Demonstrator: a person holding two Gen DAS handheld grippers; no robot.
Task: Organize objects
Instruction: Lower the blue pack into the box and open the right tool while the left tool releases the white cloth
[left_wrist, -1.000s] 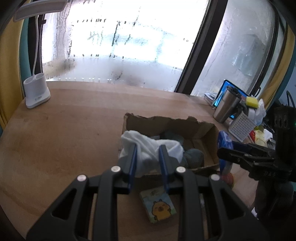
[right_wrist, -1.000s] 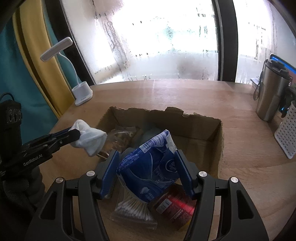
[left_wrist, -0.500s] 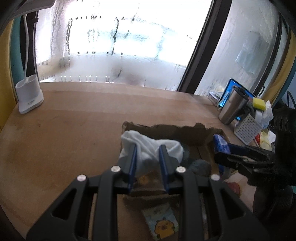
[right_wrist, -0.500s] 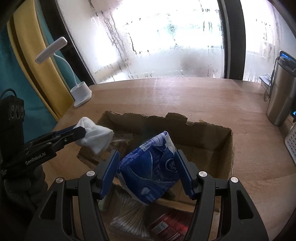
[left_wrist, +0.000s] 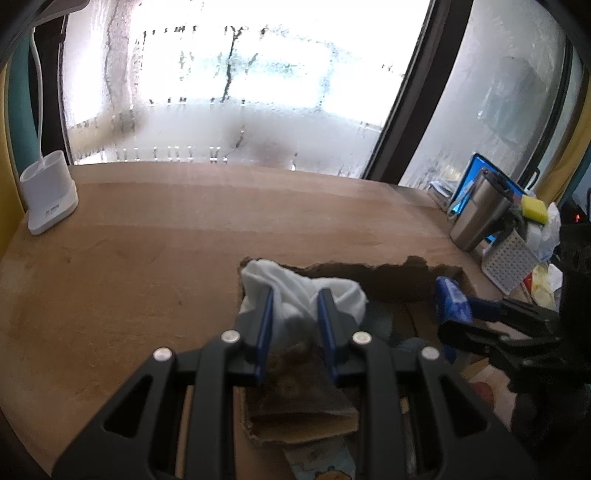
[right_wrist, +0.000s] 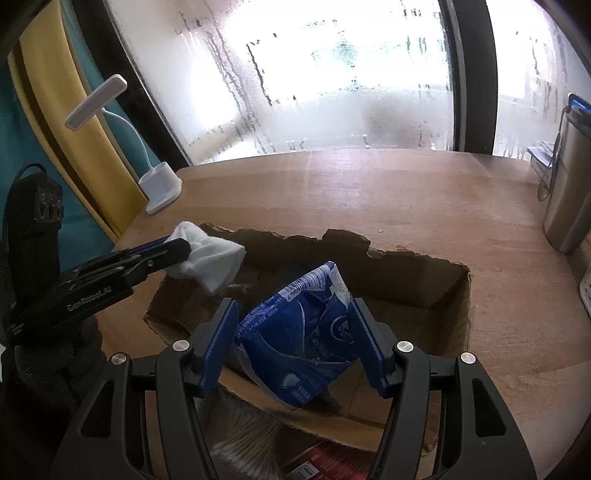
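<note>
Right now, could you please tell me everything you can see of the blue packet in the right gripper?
The blue packet is a soft, crinkled plastic pouch, glossy blue with white print and a pale sealed top edge. It stands roughly upright, leaning a little, pinched at its sides between the blue pads of the right gripper. It hangs over the open cardboard box, above its near wall; whether its bottom touches the box I cannot tell. In the left wrist view only its edge shows.
</note>
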